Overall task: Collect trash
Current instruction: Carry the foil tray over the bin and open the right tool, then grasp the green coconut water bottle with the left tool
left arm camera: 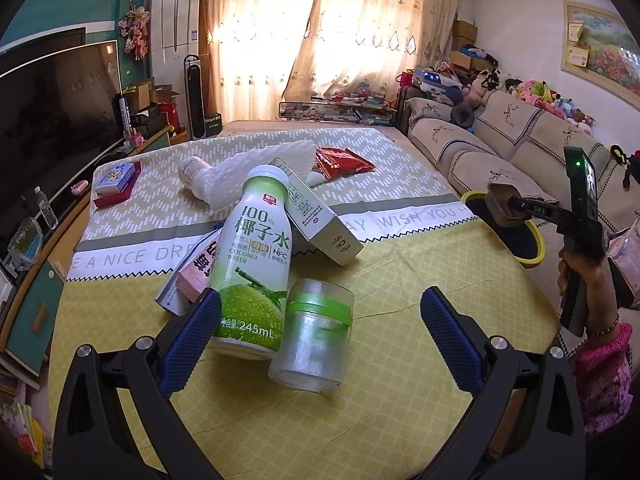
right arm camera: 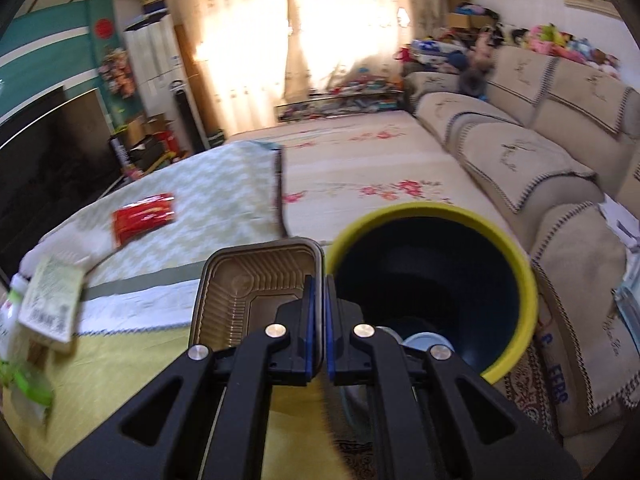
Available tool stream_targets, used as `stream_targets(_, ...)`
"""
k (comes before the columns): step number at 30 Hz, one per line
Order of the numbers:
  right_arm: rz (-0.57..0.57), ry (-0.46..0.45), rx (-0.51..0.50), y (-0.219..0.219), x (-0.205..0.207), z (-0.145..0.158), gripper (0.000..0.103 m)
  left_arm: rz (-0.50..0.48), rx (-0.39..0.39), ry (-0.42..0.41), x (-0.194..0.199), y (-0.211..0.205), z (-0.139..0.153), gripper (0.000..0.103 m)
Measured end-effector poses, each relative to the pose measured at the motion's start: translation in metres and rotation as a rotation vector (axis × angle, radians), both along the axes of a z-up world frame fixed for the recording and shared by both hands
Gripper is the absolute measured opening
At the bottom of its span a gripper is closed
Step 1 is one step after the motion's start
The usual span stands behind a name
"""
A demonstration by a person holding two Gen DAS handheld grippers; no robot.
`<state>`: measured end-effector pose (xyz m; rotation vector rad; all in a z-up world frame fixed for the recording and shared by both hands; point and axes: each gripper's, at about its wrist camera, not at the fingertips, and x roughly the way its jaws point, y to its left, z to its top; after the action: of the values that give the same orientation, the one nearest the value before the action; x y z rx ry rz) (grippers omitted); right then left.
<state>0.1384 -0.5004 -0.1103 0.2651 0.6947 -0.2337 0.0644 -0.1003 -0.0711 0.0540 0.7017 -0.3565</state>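
Note:
My left gripper (left arm camera: 320, 312) is open, low over the table, its blue fingers on either side of a clear plastic jar (left arm camera: 314, 336) with a green band. A green-and-white coconut water bottle (left arm camera: 252, 264) lies against the left finger. My right gripper (right arm camera: 319, 316) is shut on the rim of a brown plastic tray (right arm camera: 248, 288), held beside the mouth of the yellow-rimmed dark bin (right arm camera: 516, 252). In the left wrist view the tray (left arm camera: 502, 204) hangs over the bin (left arm camera: 530, 248) at the table's right edge.
On the table lie a grey carton (left arm camera: 320, 220), a pink box (left arm camera: 198, 268), a red snack packet (left arm camera: 342, 162), a white cloth with a bottle (left arm camera: 192, 168) and a blue-red box (left arm camera: 116, 180). A sofa (left arm camera: 520, 136) stands right, a TV (left arm camera: 48, 108) left.

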Motion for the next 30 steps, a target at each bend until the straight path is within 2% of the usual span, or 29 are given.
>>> stream_targets(6,-0.112,0.051,-0.004,-0.048,0.009,-0.021,0.005,-0.005,0.006,0.000,0.000,-0.004,0.000,0.098)
stream_targets(11,-0.168,0.080,-0.003,-0.069,0.017,-0.033,0.006,-0.006,0.009,0.003,0.002,-0.005,-0.001,0.098)
stream_targets(13,-0.189,0.082,-0.004,-0.077,0.021,-0.037,0.010,-0.004,0.011,0.004,0.003,-0.005,-0.002,0.098)
stream_targets(15,-0.205,0.083,-0.011,-0.079,0.023,-0.038,0.029,-0.004,0.011,0.004,0.002,-0.006,-0.002,0.098)
stream_targets(17,-0.224,0.077,-0.023,-0.082,0.024,-0.036,0.033,-0.004,0.011,0.003,0.002,-0.006,-0.002,0.098)
stream_targets(19,-0.232,0.060,-0.011,-0.081,0.022,-0.032,0.033,-0.004,0.011,0.003,0.002,-0.006,-0.002,0.098)
stream_targets(23,-0.169,-0.024,0.002,-0.057,0.013,-0.014,0.033,-0.002,0.005,0.003,0.003,-0.006,-0.001,0.098)
stream_targets(27,-0.031,-0.140,0.034,-0.006,0.007,0.005,0.037,0.008,0.008,-0.009,0.004,-0.003,0.002,0.098)
stream_targets(30,0.067,-0.171,0.028,0.032,0.010,0.009,0.038,0.015,0.008,-0.016,0.007,0.003,0.005,0.098)
